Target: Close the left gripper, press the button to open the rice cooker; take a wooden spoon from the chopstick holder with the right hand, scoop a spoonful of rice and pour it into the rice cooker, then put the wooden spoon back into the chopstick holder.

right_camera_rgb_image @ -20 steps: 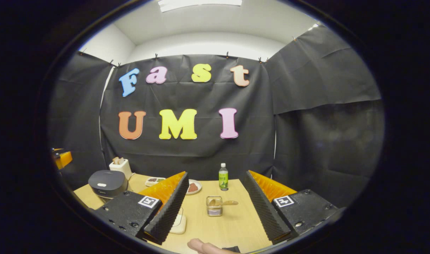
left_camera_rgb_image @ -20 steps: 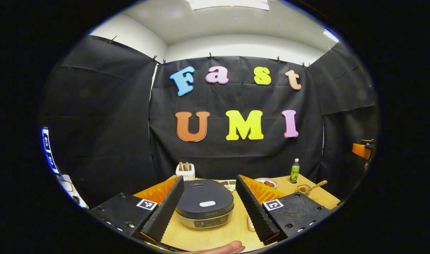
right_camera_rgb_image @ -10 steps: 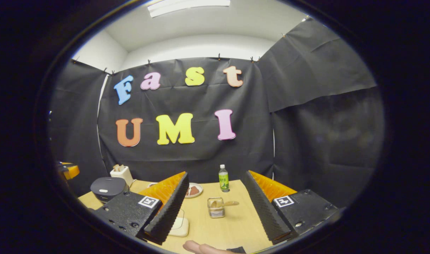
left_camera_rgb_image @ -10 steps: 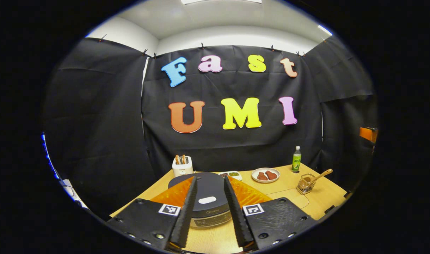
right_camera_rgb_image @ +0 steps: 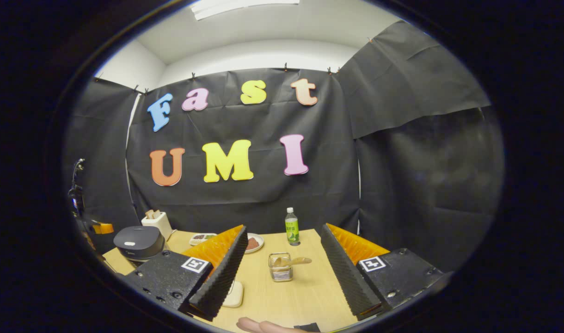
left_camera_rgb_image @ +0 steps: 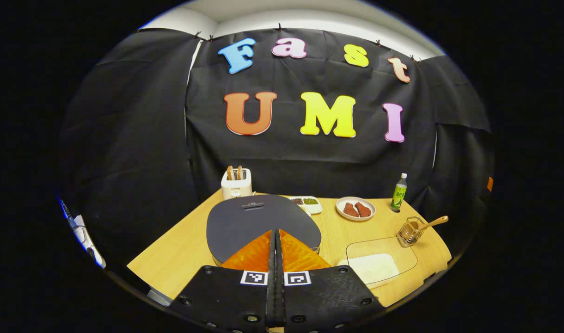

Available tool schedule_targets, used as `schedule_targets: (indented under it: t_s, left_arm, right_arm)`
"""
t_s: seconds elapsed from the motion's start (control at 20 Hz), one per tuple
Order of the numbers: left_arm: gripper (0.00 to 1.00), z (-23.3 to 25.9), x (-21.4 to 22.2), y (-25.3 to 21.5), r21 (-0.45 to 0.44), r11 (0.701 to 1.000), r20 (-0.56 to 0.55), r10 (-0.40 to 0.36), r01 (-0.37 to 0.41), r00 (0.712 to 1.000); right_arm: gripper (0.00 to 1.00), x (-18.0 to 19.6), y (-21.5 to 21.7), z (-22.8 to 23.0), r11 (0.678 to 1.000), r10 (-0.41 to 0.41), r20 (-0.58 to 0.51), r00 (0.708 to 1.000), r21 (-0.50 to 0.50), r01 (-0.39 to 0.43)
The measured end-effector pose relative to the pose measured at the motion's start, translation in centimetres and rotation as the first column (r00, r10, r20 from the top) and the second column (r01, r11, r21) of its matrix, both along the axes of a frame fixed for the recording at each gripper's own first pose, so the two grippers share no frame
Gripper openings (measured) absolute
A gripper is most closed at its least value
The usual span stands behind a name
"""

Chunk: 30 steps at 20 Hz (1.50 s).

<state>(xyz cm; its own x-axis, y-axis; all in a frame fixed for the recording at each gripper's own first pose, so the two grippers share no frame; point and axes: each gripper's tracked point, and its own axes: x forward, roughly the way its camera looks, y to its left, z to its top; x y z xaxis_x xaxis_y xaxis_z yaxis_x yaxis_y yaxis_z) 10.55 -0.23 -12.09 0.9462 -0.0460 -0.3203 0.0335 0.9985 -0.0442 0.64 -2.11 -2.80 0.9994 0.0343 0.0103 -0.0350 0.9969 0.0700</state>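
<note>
A: So, left gripper view first, what's there?
B: The left gripper has its two fingers pressed flat together with nothing between them, tips over the near edge of the rice cooker, whose dark lid is down. At about 2 o'clock from the cooker sits the chopstick holder, a wire basket with the wooden spoon leaning out of it. Just in front of that, at 4 o'clock from the cooker, lies a clear tray of rice on the bench.
A: And the right gripper view?
B: The right gripper is spread wide, empty, and the chopstick holder stands straight ahead between its fingers, spoon resting across its top. A green bottle stands beyond at 12 o'clock. The rice cooker is off at 9 o'clock, lid down, with a white toaster behind it
</note>
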Motion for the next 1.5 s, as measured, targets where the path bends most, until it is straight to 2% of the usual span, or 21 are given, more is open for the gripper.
schedule_targets:
  t_s: [0.2, 0.35, 0.55, 0.7, 0.85, 0.9, 1.05, 1.15, 1.2, 1.25, 1.3, 1.45, 1.5]
  left_arm:
    - [0.00, -3.1, 2.0, 0.3, -0.002, 0.999, -0.116, 0.037, -0.038, 0.993]
    - [0.00, -4.6, 2.9, -0.5, -0.017, 0.999, -0.162, 0.028, -0.031, 0.986]
    - [0.00, -5.8, 3.4, -0.1, 0.047, 0.998, -0.183, 0.060, -0.052, 0.981]
    - [0.00, -6.4, 2.7, -0.2, 0.083, 0.997, -0.214, 0.025, -0.007, 0.977]
    - [0.00, -7.1, 3.0, -0.2, 0.027, 0.999, -0.223, 0.035, -0.029, 0.974]
    - [0.00, -6.6, 2.9, -0.2, 0.044, 0.999, -0.210, 0.039, -0.030, 0.977]
    - [0.00, -5.9, 2.8, -0.1, 0.171, 0.985, -0.135, 0.049, -0.025, 0.990]
    - [0.00, -3.9, 2.6, 0.3, 0.202, 0.977, -0.054, 0.082, -0.069, 0.995]
    - [0.07, -2.1, 2.4, 1.0, 0.231, 0.966, 0.021, 0.114, -0.116, 0.993]
    - [0.22, 0.2, 2.3, 1.7, 0.247, 0.956, 0.105, 0.137, -0.159, 0.985]
    - [0.41, 2.1, 1.8, 1.9, 0.232, 0.956, 0.161, 0.146, -0.181, 0.976]
    - [0.98, 3.0, -0.2, 0.7, 0.120, 0.980, 0.151, 0.141, -0.160, 0.978]
    - [0.96, 3.4, -0.9, 0.7, 0.104, 0.981, 0.153, 0.145, -0.162, 0.978]
  right_arm:
    - [1.00, 0.4, 0.1, -1.7, 1.000, 0.022, -0.020, 1.000, -0.004, -0.022]
    - [1.00, 0.5, -0.4, -2.8, 1.000, 0.019, -0.026, 0.999, -0.023, -0.019]
    - [1.00, 0.3, -1.2, -3.0, 0.999, 0.018, 0.002, 1.000, -0.031, -0.018]
    - [1.00, 0.5, -1.5, -3.5, 1.000, 0.015, -0.003, 1.000, -0.017, -0.015]
    - [1.00, 0.4, -1.2, -3.9, 0.999, 0.031, -0.002, 1.000, -0.033, -0.031]
    - [1.00, 0.3, -1.2, -4.1, 0.999, 0.030, -0.004, 1.000, -0.040, -0.030]
    - [1.00, -0.2, -0.4, -4.5, 0.997, 0.048, -0.008, 0.999, -0.056, -0.049]
    - [1.00, -0.2, -0.5, -4.9, 0.997, 0.044, -0.018, 0.999, -0.067, -0.045]
    - [1.00, -0.2, -0.3, -5.3, 0.997, 0.043, -0.026, 0.999, -0.070, -0.045]
    - [1.00, -0.2, -0.1, -5.5, 0.997, 0.045, -0.033, 0.998, -0.069, -0.047]
    - [1.00, -0.2, 0.1, -5.7, 0.997, 0.047, -0.041, 0.998, -0.064, -0.049]
    - [1.00, 0.0, 0.6, -6.8, 0.997, 0.061, -0.067, 0.996, -0.048, -0.065]
    - [1.00, 0.1, 0.7, -7.2, 0.997, 0.063, -0.075, 0.995, -0.047, -0.067]
